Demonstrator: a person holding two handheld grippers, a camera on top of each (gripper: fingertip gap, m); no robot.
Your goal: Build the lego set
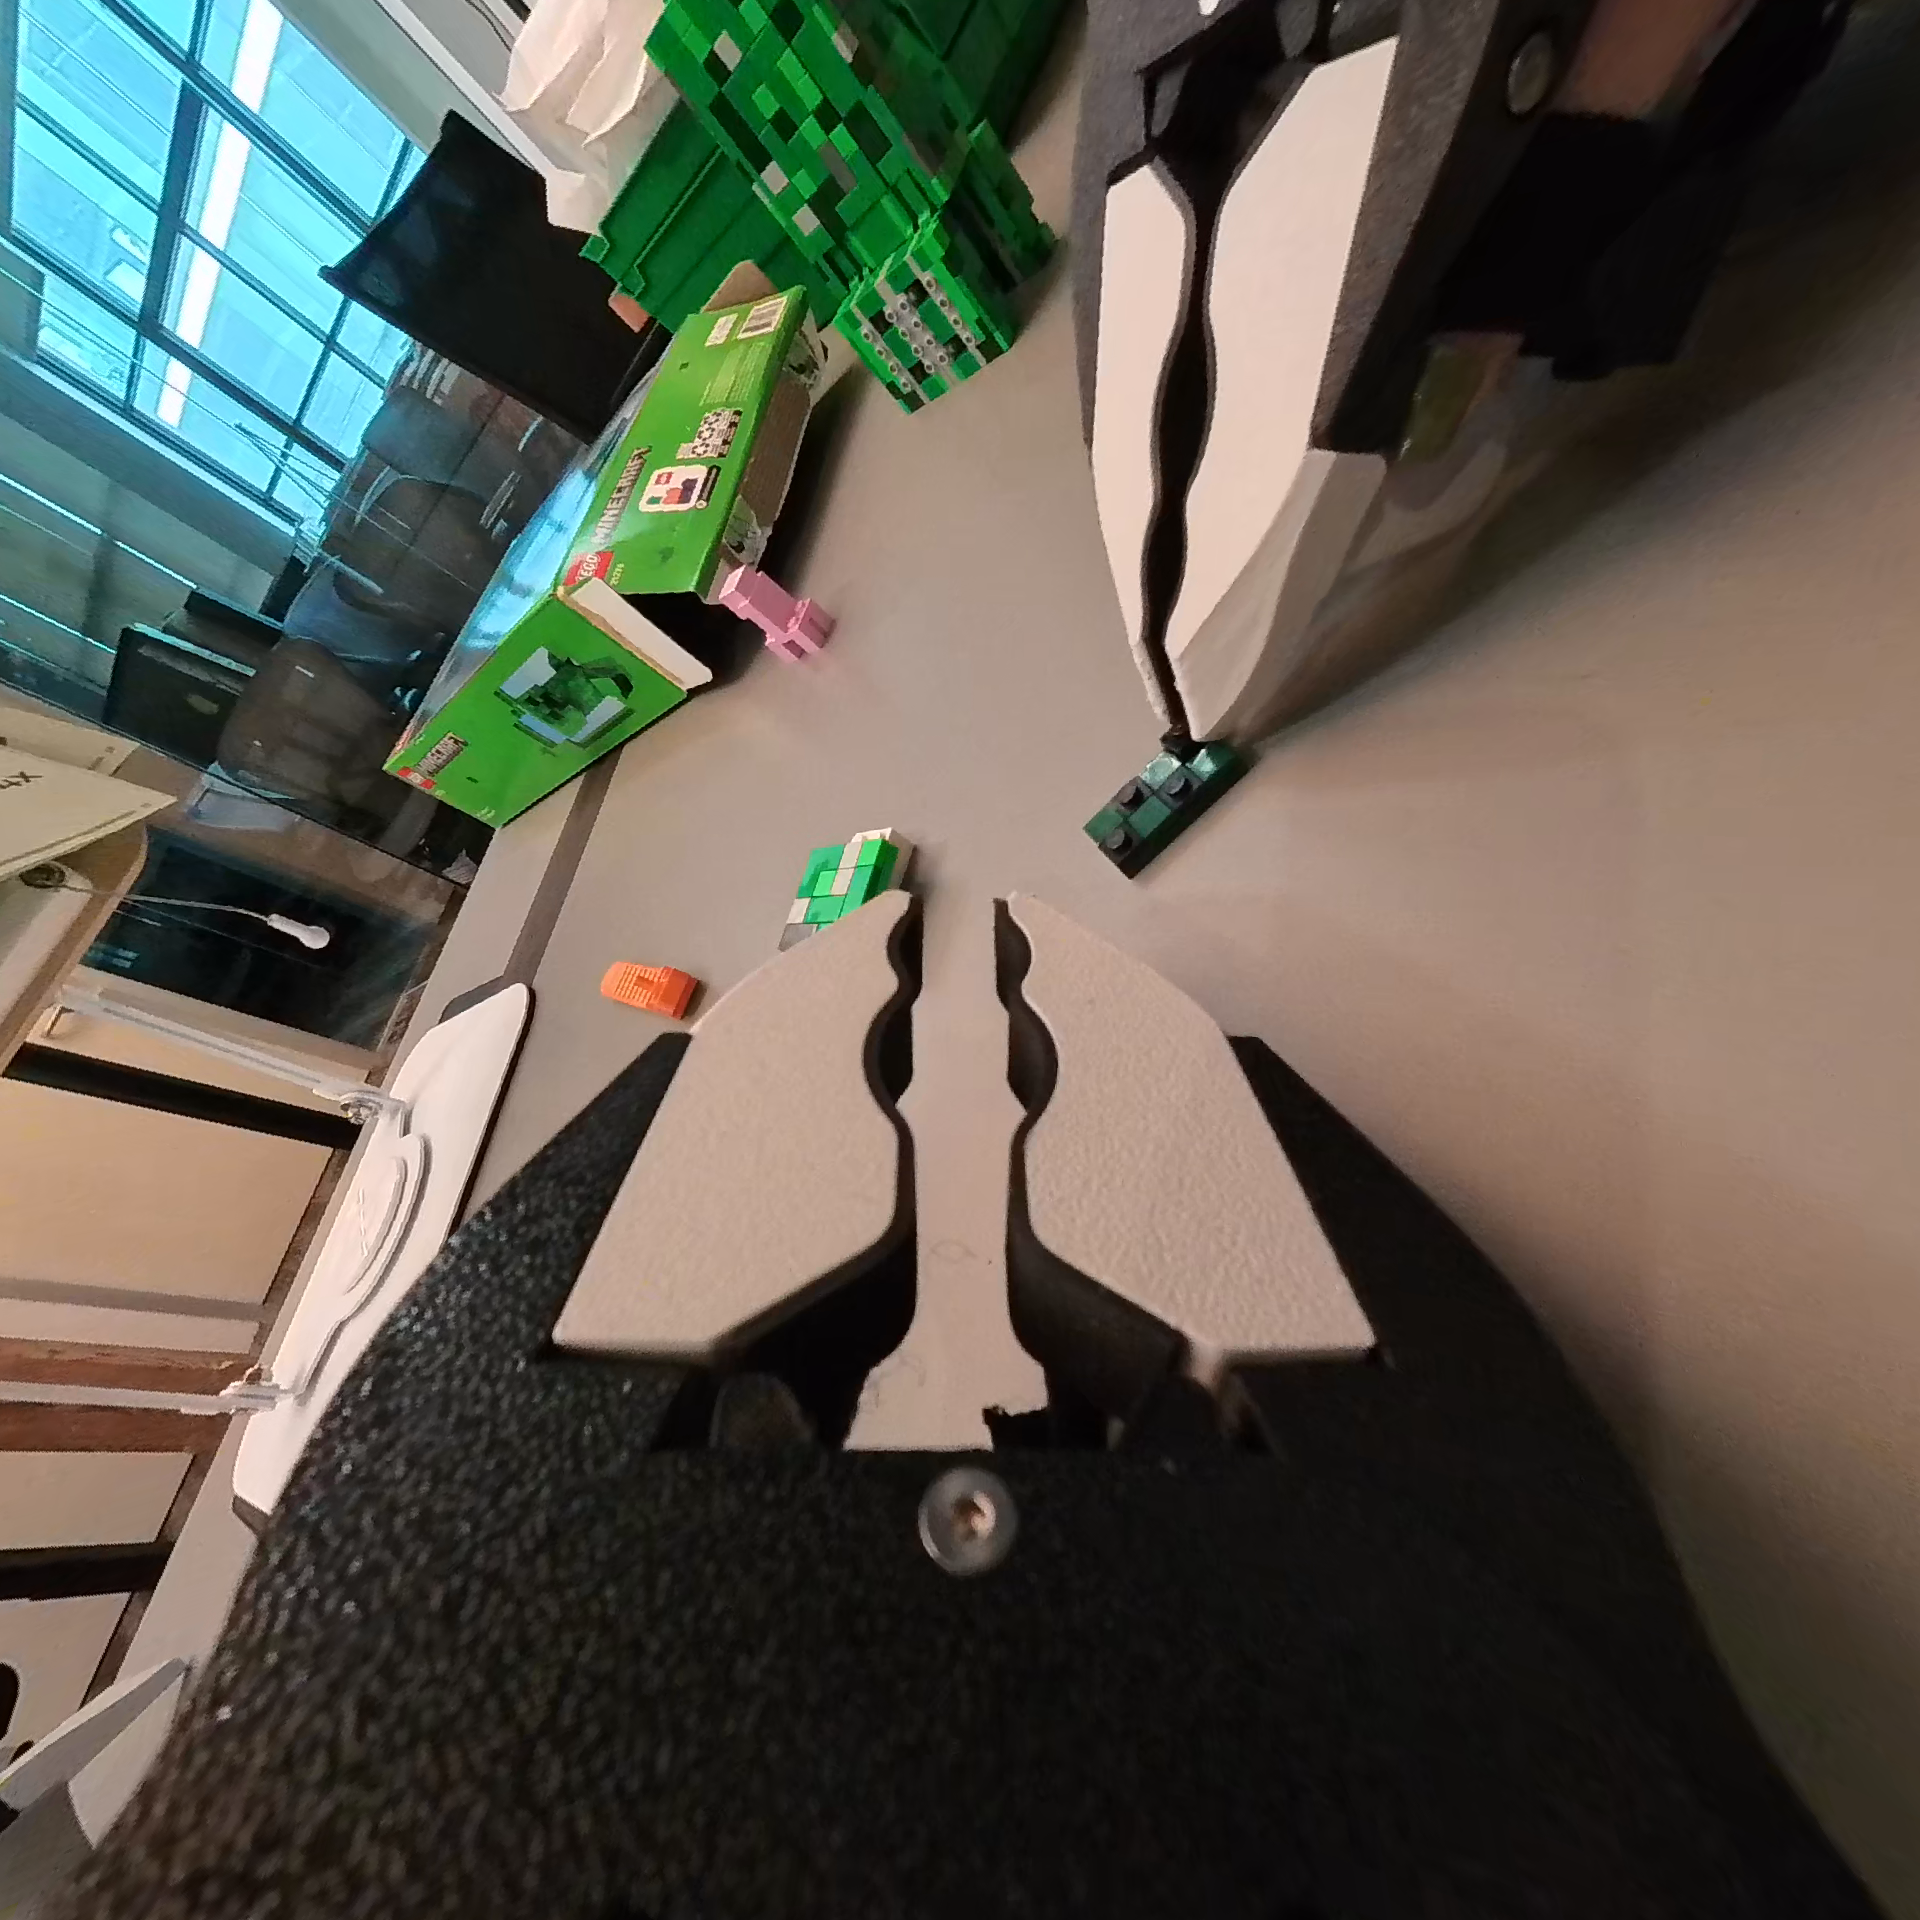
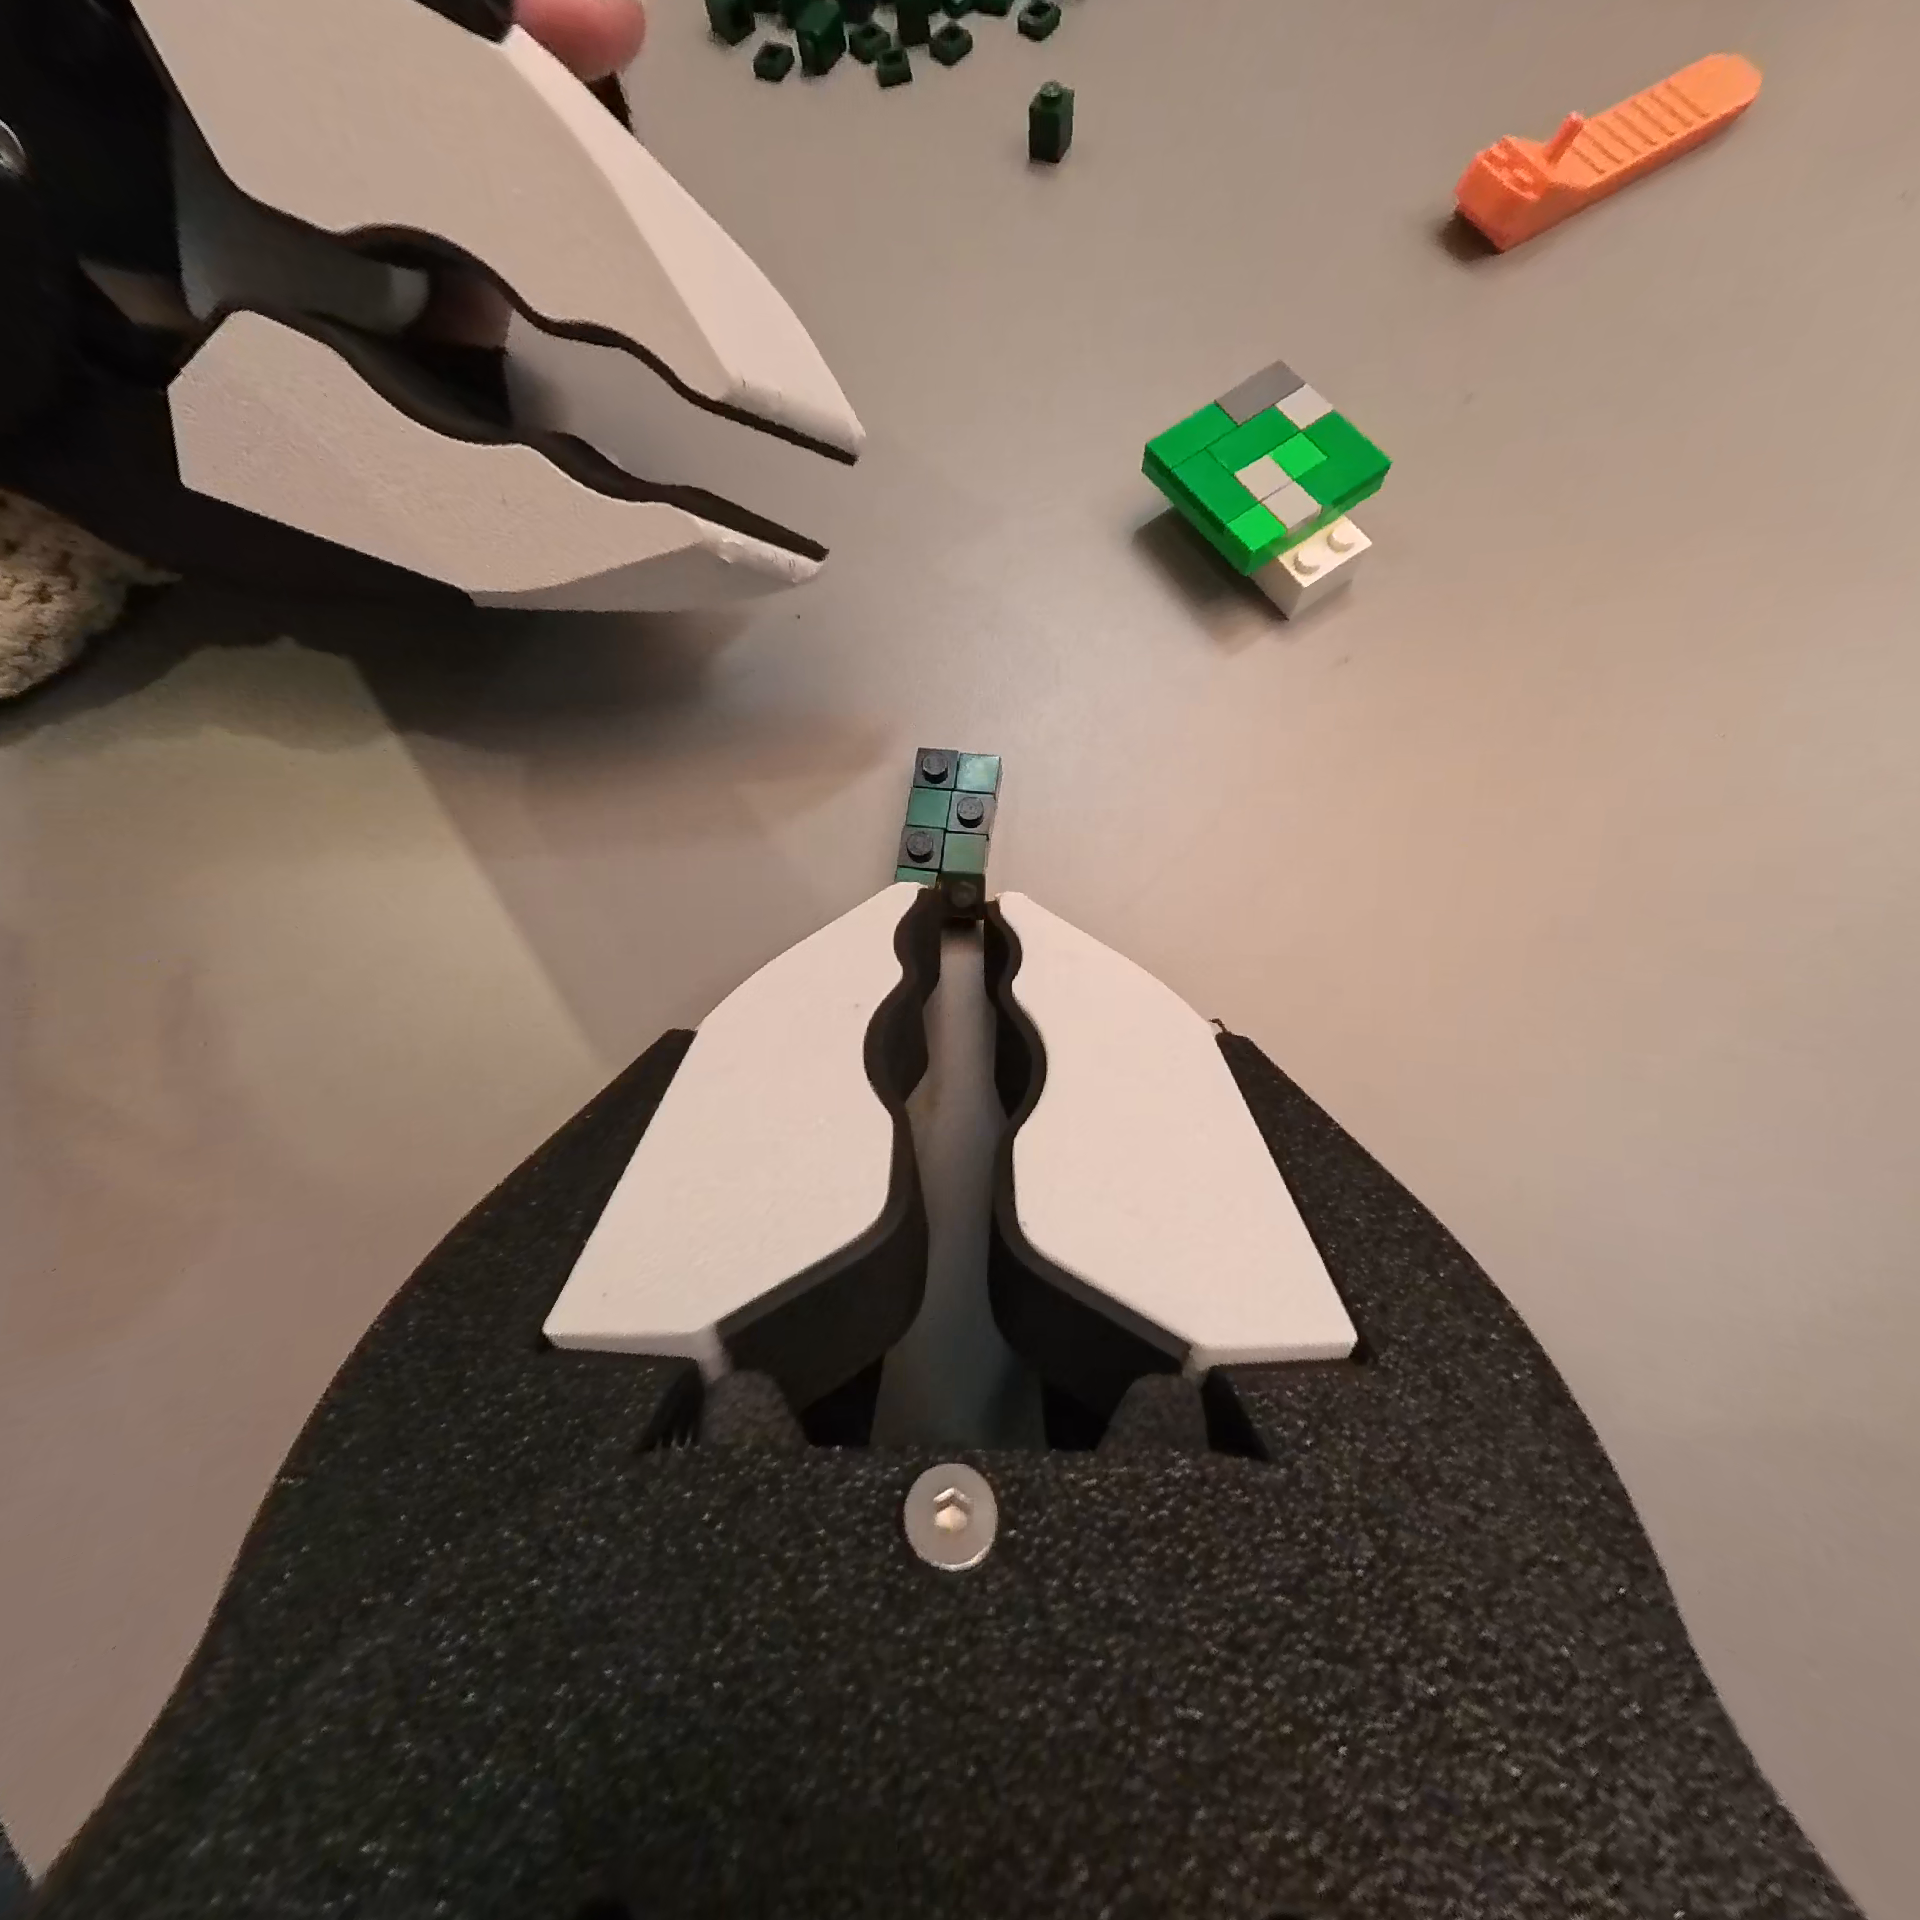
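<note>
The right gripper (image 2: 958, 896) was closed on a small dark green brick (image 2: 962, 896), pinched at the very tips of its jaws and held against the near end of a dark green plate (image 2: 950, 817) that lay flat on the grey table (image 2: 1558, 935) just beyond the tips. The left gripper (image 1: 956, 904) held nothing; its jaws stood a little apart, with only bare table between them, off to one side of the plate. Farther out from the right jaws, to their right, sat a bright green block with grey and white pieces (image 2: 1265, 468), then an orange brick remover (image 2: 1605, 145), and at the far edge a heap of loose dark green bricks (image 2: 883, 42). Beyond the left jaws lay a green box (image 1: 592, 582) and a large green model (image 1: 862, 177). In my judgement the risk was here: the plate was not held by anything, so a push from the side could make it slide, and the brick, gripped so thinly, could turn or slip out before its studs lined up.
</note>
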